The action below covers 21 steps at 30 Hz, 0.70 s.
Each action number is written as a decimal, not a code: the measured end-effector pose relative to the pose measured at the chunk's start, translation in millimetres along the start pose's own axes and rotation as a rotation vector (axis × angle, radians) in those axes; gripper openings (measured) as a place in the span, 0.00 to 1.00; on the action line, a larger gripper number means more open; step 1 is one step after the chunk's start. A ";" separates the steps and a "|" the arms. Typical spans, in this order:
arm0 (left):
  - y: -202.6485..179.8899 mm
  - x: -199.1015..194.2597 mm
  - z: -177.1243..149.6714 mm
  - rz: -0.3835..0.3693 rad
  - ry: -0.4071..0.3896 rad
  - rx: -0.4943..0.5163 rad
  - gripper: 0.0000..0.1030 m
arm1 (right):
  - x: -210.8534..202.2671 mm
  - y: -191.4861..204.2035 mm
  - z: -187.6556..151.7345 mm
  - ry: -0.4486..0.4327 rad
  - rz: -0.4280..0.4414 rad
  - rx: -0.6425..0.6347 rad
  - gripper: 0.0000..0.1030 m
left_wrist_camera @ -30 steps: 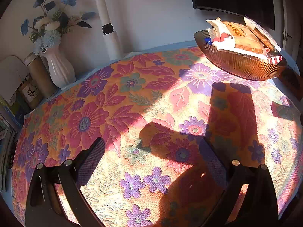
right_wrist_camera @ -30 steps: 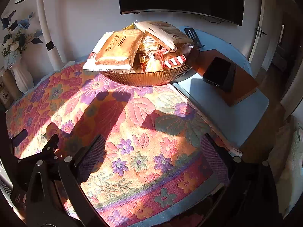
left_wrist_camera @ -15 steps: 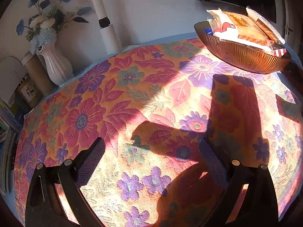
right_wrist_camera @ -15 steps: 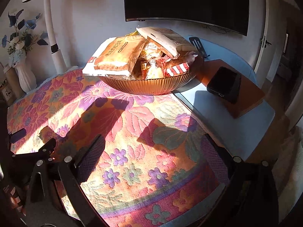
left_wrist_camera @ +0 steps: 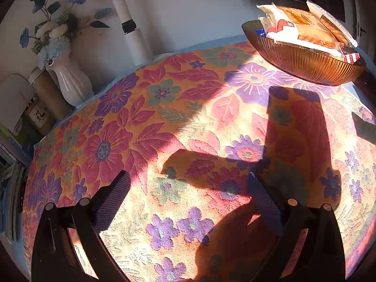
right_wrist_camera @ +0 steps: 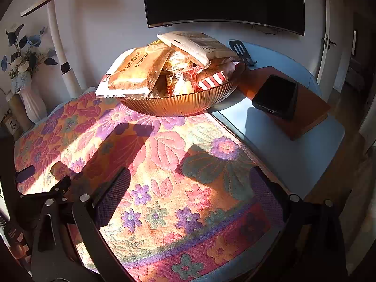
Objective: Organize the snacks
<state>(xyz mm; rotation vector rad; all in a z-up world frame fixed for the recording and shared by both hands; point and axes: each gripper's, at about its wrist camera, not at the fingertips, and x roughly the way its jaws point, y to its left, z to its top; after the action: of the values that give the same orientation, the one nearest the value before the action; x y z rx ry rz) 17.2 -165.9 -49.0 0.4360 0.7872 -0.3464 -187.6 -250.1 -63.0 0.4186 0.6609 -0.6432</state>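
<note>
Both tongs hover over the flowered cloth that covers most of the table, and both stand wide apart with nothing between their pads. The left tongs hang above a sunlit patch of purple and green blossoms, casting a dark shadow across the weave. The right tongs sit near the cloth's striped border, pointed toward the ribbed amber bowl at the far edge of the cloth. The bowl is heaped with snack packets, the largest an orange-brown pack leaning over the left rim, with a long pale pack lying across the top. In the left wrist view the same bowl sits at the upper right, well apart from those tongs. Right of the bowl, a black phone rests on a brown board. A white vase of blue and white flowers stands at the far left by the wall.
</note>
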 end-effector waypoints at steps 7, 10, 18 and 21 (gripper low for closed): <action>-1.0 -0.1 -0.4 -0.002 0.002 0.010 0.95 | 2.8 5.3 -1.5 0.032 -0.008 -0.007 0.97; -1.2 -0.8 -0.7 -0.005 0.000 0.011 0.95 | 3.4 6.8 -2.5 0.036 -0.008 -0.009 0.97; -1.6 -0.9 -0.1 -0.009 -0.001 0.011 0.95 | 2.4 11.0 0.2 0.035 -0.035 -0.025 0.97; -0.8 -1.7 -0.4 -0.014 -0.008 0.009 0.95 | -1.7 15.3 3.9 0.018 -0.072 -0.041 0.97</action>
<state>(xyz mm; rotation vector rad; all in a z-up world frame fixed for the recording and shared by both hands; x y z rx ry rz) 15.4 -166.1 -48.2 0.4372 0.7815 -0.3639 -176.7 -240.4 -56.7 0.3646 0.7079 -0.6934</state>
